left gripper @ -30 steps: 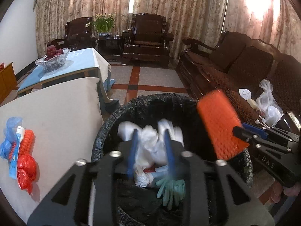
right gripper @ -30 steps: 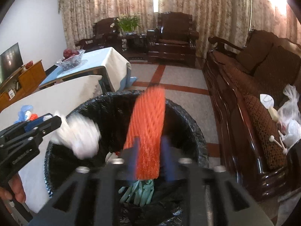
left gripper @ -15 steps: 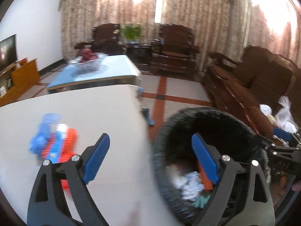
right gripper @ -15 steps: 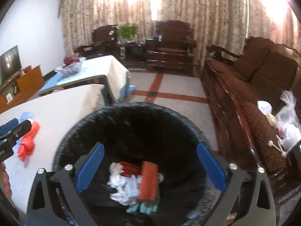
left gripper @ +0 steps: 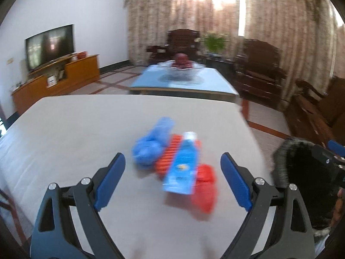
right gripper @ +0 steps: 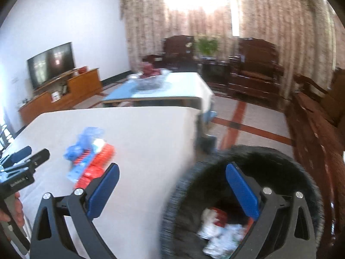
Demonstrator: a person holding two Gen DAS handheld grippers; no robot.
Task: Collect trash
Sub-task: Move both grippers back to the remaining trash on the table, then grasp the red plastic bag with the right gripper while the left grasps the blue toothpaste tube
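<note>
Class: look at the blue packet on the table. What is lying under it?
The blue packet lies across an orange-red foam net, with crumpled red wrapping at its near end and blue plastic beside it. Anything else under the packet is hidden.

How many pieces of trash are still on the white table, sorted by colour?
Blue: 2, a crumpled blue bag and a flat blue packet.
Red or orange: 2, an orange foam net and a red wrapper.
Total: 4, all touching in one pile on the table. Motion blur could hide a fifth piece.
</note>
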